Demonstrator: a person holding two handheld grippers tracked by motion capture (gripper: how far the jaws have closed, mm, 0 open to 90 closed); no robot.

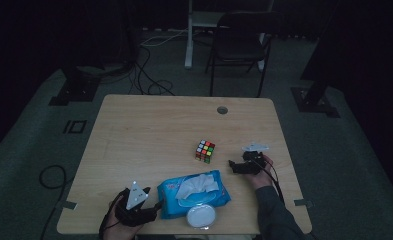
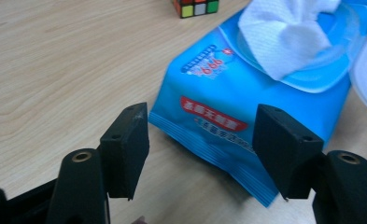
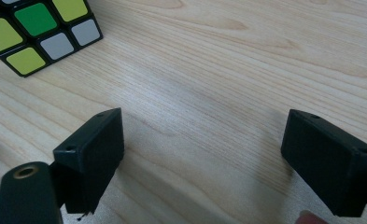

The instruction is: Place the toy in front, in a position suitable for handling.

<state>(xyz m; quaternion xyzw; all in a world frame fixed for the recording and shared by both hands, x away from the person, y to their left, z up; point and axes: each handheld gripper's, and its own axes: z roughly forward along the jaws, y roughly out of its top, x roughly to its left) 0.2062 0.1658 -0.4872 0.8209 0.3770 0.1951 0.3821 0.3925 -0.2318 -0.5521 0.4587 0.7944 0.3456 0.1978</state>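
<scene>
Blue wipes pack (image 1: pixel 194 195) lies near the front edge of the table (image 1: pixel 149 130), lid (image 1: pixel 201 217) flipped open, a white wipe (image 1: pixel 198 186) sticking up from the opening. Left gripper (image 1: pixel 154 209) sits just left of the pack — jaws wide apart, holding nothing; in the left gripper view the pack's near end (image 2: pixel 218 126) lies between and just beyond them, not clamped. Right gripper (image 1: pixel 232 165) rests right of the pack, jaws spread wide over bare wood, empty. Puzzle cube (image 1: pixel 205 151) stands near it, to its left — untouched.
</scene>
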